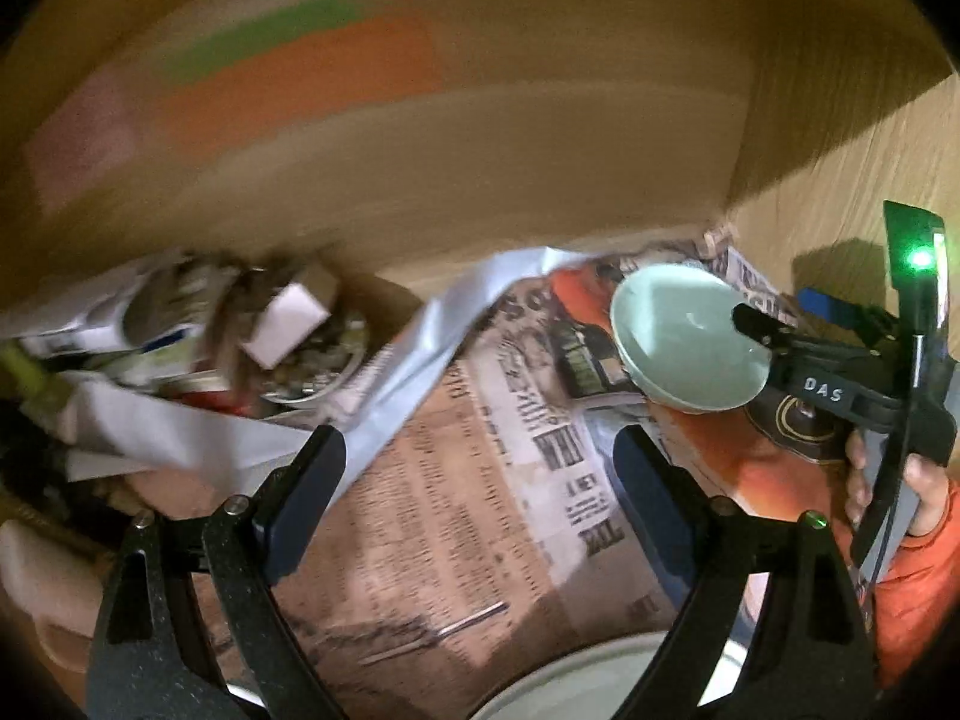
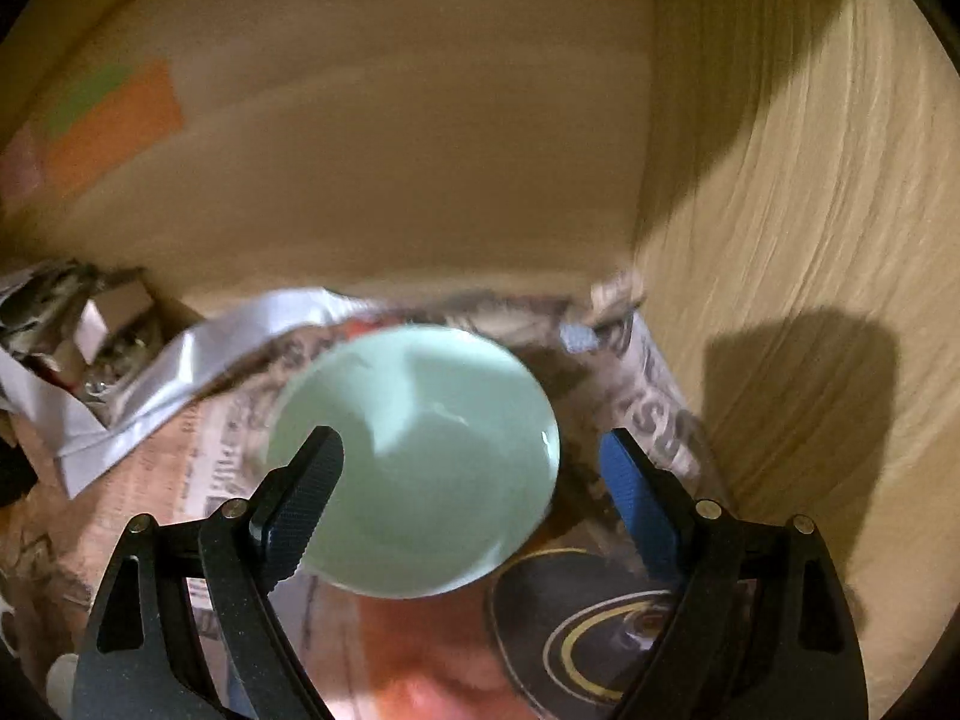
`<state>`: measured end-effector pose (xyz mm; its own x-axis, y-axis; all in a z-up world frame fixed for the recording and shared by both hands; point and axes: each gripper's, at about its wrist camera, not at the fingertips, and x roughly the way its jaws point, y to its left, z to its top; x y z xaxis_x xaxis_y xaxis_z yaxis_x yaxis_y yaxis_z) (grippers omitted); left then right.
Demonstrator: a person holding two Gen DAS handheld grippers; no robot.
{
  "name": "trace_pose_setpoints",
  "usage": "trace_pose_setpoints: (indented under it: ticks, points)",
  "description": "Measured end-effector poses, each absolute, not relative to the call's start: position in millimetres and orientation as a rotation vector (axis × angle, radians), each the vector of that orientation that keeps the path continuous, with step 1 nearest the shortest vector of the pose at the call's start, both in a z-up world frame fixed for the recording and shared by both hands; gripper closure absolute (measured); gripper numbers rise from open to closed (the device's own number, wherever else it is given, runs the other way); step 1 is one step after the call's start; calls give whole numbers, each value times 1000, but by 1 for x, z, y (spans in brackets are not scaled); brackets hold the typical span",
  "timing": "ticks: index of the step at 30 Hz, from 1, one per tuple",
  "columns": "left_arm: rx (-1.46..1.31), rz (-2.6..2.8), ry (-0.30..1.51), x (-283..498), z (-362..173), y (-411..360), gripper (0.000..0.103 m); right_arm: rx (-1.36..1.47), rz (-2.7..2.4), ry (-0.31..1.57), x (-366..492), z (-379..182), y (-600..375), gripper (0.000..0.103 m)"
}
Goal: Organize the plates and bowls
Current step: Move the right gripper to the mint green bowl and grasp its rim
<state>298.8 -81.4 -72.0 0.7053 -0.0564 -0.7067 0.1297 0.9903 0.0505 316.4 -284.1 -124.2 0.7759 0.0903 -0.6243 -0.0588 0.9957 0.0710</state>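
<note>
A pale green bowl (image 2: 420,462) rests on newspaper (image 1: 480,516) near the back right corner of a wooden compartment. My right gripper (image 2: 471,441) is open around it. Its left finger (image 2: 300,504) overlaps the bowl's near rim, while its blue-padded right finger (image 2: 636,498) stands clear of the bowl. In the left wrist view one black fingertip (image 1: 750,321) of the right gripper (image 1: 780,309) reaches over the bowl (image 1: 678,336). My left gripper (image 1: 480,441) is open and empty over the newspaper. A white plate's rim (image 1: 600,675) shows below it.
A dark plate with a gold ring (image 2: 600,630) lies just right of the bowl. Crumpled paper, a small box and a filled dish (image 1: 300,354) crowd the left. Wooden walls (image 2: 810,240) close the back and right. A hand in an orange sleeve (image 1: 924,516) holds the right gripper.
</note>
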Motion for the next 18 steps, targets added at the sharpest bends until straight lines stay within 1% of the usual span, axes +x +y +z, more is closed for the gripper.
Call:
trace_pose_setpoints:
  ticks: [1, 2, 3, 4, 5, 7, 10, 14, 16, 18]
  points:
    - [103, -109, 795, 305, -76, -86, 11, 63, 76, 695, 320, -129, -288, 30]
    - [107, -116, 808, 311, -79, -91, 11, 86, 69, 720, 325, -135, -293, 34]
    - [110, -121, 819, 317, -82, -95, 11, 103, 73, 737, 328, -139, -296, 42]
    - [114, -125, 828, 322, -85, -100, 11, 135, 91, 761, 332, -144, -300, 46]
    - [116, -130, 836, 327, -87, -103, 11, 152, 99, 776, 336, -147, -302, 48]
    - [119, -144, 850, 335, -92, -109, 11, 156, 96, 798, 341, -154, -303, 60]
    - [128, -162, 868, 346, -99, -117, 11, 154, 102, 828, 343, -161, -301, 74]
    - [144, -186, 895, 359, -111, -123, 11, 131, 132, 825, 337, -158, -295, 76]
    - [140, -193, 916, 366, -117, -125, 11, 134, 167, 832, 334, -158, -293, 81]
    - [134, -195, 936, 371, -121, -125, 11, 132, 206, 838, 329, -157, -290, 81]
